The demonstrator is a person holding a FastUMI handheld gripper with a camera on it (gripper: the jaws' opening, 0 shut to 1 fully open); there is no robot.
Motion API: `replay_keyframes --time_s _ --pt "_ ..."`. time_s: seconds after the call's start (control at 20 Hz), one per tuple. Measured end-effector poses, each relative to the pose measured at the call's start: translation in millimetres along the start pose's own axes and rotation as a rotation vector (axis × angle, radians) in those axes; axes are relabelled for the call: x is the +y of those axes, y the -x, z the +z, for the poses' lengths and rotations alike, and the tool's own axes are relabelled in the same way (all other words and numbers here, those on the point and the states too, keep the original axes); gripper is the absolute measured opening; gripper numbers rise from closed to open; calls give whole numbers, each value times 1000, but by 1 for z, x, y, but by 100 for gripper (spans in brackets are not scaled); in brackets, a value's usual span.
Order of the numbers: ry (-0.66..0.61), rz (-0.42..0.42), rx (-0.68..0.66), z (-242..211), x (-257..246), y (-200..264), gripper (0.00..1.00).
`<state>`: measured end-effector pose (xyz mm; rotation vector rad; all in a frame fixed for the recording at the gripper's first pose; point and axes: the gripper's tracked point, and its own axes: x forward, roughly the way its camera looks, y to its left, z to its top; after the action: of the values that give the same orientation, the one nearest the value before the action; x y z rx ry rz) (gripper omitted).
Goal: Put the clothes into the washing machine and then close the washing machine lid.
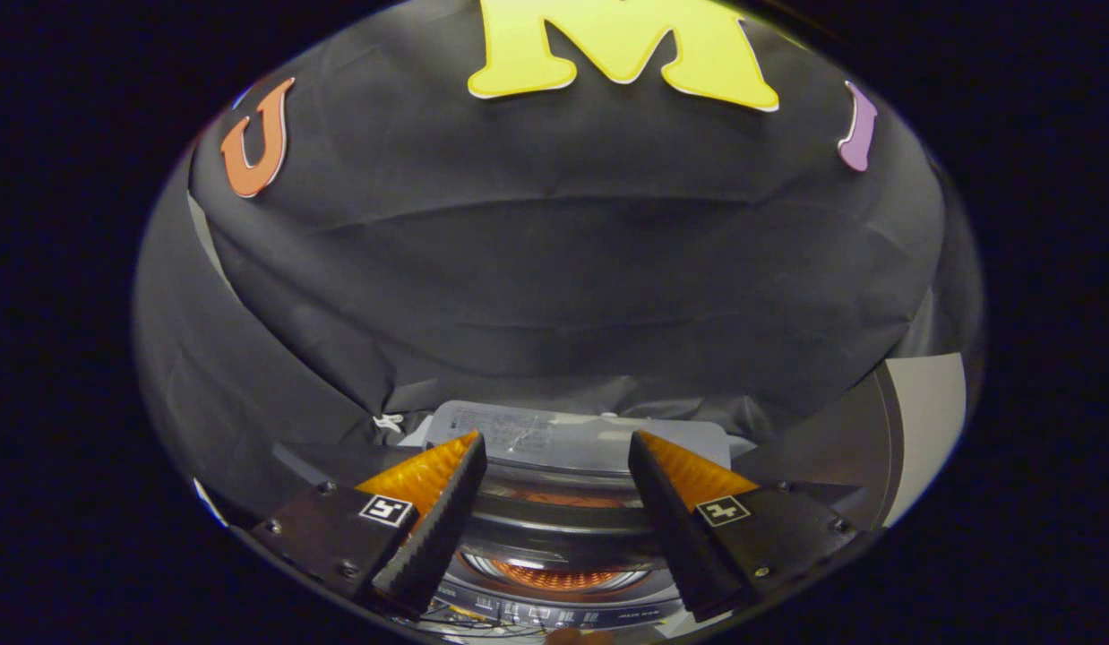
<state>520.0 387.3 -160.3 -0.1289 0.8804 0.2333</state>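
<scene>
Grey plastic formed the raised lid [577, 436] of the top-loading washing machine [554, 528], which stood upright just beyond the gripper [557, 443] and against the black cloth wall [554, 269]. The fingers were spread wide apart, gripping nothing. Between them lay the open drum [554, 578], glowing orange inside. Printing on the lid's underside and on the front control strip [554, 616] was too small to read.

- The handheld two-finger gripper [556, 439] pointed forward, tilted slightly downward.
- Its two ridged, wedge-shaped fingers [429, 528] stood wide apart.
- Nothing was held between them.
- Each finger carried a small square marker on its base.
</scene>
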Motion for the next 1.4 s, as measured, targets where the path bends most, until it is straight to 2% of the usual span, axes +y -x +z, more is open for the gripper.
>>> replay_keyframes --time_s 0.45,0.85,1.0,1.2,1.4 --pt "-1 -8 12 -17 0 7 100" --pt "-29 -9 43 -55 1 15 100" --pt "-60 -3 69 -77 2 15 100" --pt "42 -19 90 -114 -4 10 99" --pt "35 -11 119 -148 -5 16 99"
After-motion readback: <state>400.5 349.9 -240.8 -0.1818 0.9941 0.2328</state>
